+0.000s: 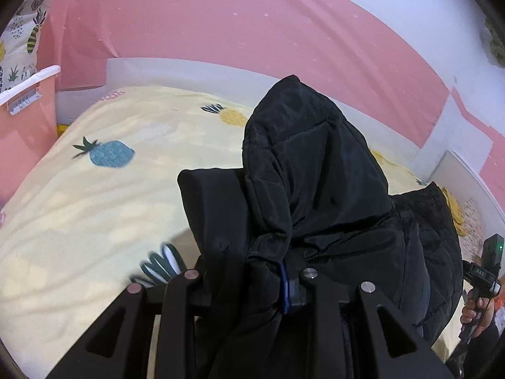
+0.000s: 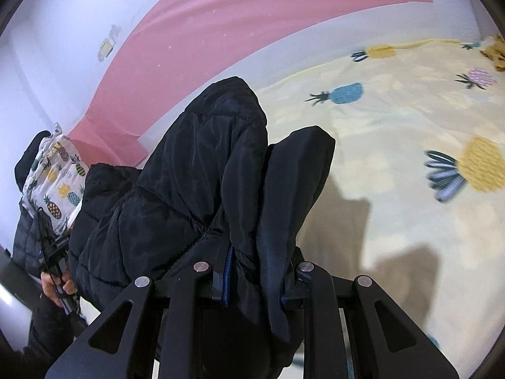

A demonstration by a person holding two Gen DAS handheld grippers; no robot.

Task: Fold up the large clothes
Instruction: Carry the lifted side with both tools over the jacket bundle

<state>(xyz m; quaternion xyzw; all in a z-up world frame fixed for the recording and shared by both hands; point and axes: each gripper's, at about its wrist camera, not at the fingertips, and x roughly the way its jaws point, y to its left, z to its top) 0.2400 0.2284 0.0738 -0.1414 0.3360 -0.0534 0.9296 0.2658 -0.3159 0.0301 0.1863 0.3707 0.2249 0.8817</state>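
No brand or label could be read on the black quilted jacket (image 1: 315, 170). On the body of the other gripper, seen at the right edge of the left wrist view, a small white marking was visible, but it was too small to be read with confidence.

The jacket was held up above the bed sheet (image 1: 94, 208), a pale yellow sheet printed with pineapples, and it was gathered between the two tools. In the left wrist view a folded corner of the garment rose upward and slightly back from the left gripper (image 1: 252, 279), with the bulk of the fabric trailing off to the right toward the right gripper (image 1: 483, 271). In the right wrist view a matching peak stood up from the right gripper (image 2: 255, 271), and the rest ran down to the left toward the left gripper (image 2: 53, 252). The long axis was thus stretched from one tool to the other.

Both sets of tongs were closed narrowly on jacket fabric, which was bunched between the blue-edged pads.

A pink wall panel (image 1: 221, 25) was seen behind the bed, and a pineapple-print pillow (image 2: 60, 173) lay at the far left of the right wrist view.
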